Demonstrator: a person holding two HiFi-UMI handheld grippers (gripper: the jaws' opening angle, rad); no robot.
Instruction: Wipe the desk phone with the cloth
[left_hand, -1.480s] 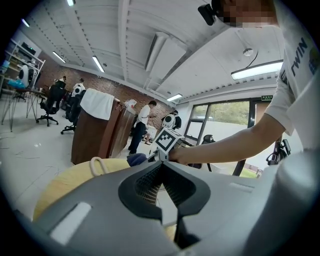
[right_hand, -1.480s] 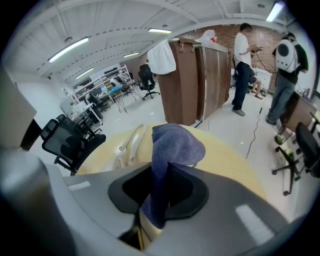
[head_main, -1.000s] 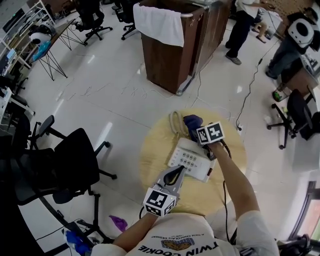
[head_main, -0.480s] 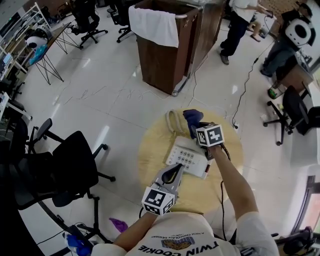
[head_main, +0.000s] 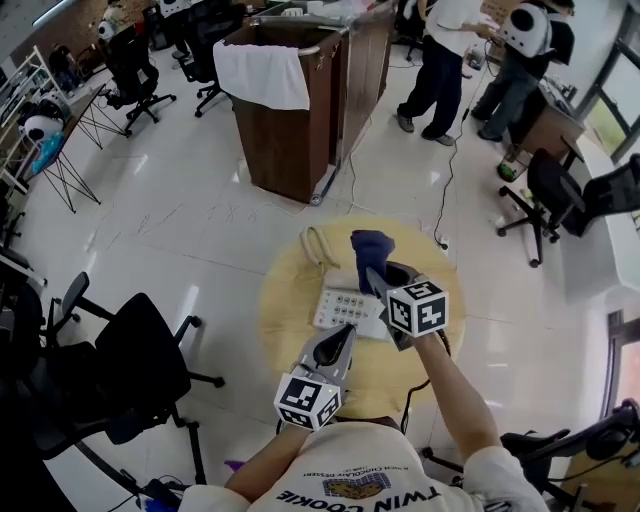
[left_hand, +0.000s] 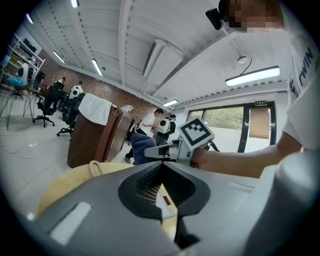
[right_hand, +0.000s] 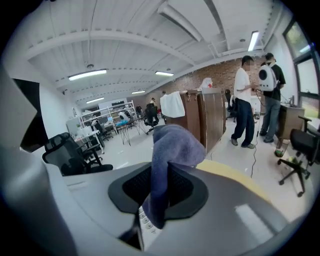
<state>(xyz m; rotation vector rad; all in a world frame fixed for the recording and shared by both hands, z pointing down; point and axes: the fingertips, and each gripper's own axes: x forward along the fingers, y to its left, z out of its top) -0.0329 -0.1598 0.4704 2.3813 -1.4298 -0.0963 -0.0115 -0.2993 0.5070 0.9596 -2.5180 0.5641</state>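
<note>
Head view shows your right tool (head_main: 379, 279) near the middle of the frame, its jaws clamped on a dark blue cloth (head_main: 372, 246) that bunches up past the tips. Below and to the left of it, a white desk phone (head_main: 345, 312) with rows of pale keys lies flat on the round pale wooden bench (head_main: 285, 310), and your right tool sits over the phone's upper right corner. In the right gripper view the cloth stands up between the jaws and a fold of it hangs down in front of the phone's keypad; whether it touches the keys you cannot tell. Your left tool (head_main: 346, 336) is lower in the frame, its tips pointing up at the phone's lower edge and close to it. The left gripper view shows its jaws drawn together at the tips with nothing between them, and a strip of the phone shows through the gap beneath. A beige coiled cord (head_main: 318, 245) lies on the bench to the left of the cloth. Off the bench, toward the top of the frame, a brown wooden cabinet (head_main: 290, 140) has a white towel (head_main: 265, 75) draped over its edge, and a black office chair (head_main: 150, 355) stands at the lower left.
</note>
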